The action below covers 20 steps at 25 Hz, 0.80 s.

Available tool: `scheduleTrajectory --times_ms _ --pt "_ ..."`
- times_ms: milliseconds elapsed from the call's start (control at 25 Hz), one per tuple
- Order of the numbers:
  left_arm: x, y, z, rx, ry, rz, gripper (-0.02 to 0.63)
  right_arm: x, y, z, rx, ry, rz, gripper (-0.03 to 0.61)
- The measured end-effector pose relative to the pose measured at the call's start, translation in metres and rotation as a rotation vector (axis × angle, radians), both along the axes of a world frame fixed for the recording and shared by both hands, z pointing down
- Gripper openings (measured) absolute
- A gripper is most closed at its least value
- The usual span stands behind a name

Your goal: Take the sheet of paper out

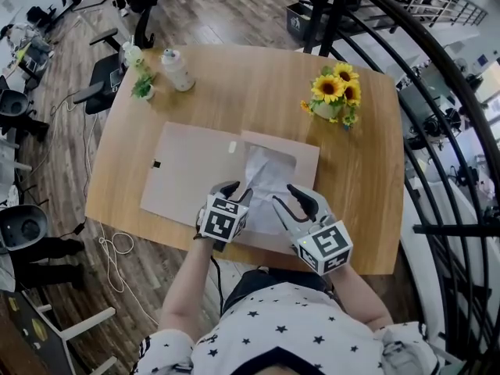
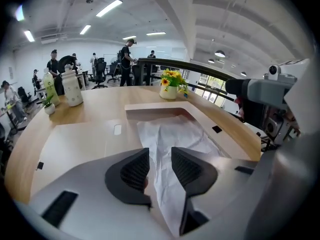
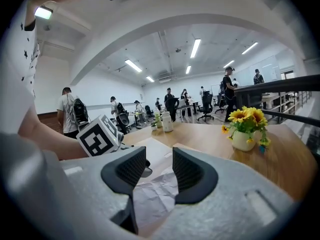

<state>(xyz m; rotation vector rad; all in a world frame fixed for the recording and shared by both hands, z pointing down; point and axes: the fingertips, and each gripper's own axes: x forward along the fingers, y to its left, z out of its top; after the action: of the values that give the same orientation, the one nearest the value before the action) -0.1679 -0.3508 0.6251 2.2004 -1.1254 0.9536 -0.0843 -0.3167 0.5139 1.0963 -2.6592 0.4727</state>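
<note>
Approach phase, by the look of it: both tools low over near edge of table (image 1: 367, 233), nothing gripped, sheet not yet out.

On left gripper (image 2: 160, 153): jaws apart w/ a modest gap, pads clear of everything. Crumpled white paper (image 2: 172, 131) lying under and beyond the gap, not pinched.

On right gripper (image 3: 160, 159): same story, jaws parted and empty, near end of paper visible through the gap.

Paper: near end spilled out over front part of flat brown envelope (image 1: 187, 174), far end apparently tucked in envelope's open pocket. Creased and limp, prob. flimsy.

Next move, as judged: lower one pair of jaws onto a raised crease near the free end, close on it, then pull toward the body, low along the table. Other tool prob. needed to pin envelope against sliding w/ the sheet. Risks: tearing the sheet, or catching envelope edge along w/ the paper.

Further back, well apart from the work: sunflower pot (image 1: 334, 94) at far right, white bottle (image 1: 176, 69) and small green plant (image 1: 143, 87) at far left, near table's far edge.
</note>
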Motion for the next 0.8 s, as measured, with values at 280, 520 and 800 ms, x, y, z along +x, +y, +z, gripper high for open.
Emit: scheduleTrajectory --times_ms 280,520,800 --pt "0.006 -0.009 0.029 -0.075 -0.071 0.067 0.132 0.001 -0.009 0.003 -0.010 0.001 0.020 0.150" --pt "0.009 -0.014 0.044 -0.123 -0.088 0.090 0.124 0.002 -0.016 0.006 -0.017 0.004 0.031 0.149" --pt "0.010 -0.019 0.052 -0.158 -0.107 0.102 0.117 0.008 -0.020 0.006 -0.017 0.007 0.046 0.150"
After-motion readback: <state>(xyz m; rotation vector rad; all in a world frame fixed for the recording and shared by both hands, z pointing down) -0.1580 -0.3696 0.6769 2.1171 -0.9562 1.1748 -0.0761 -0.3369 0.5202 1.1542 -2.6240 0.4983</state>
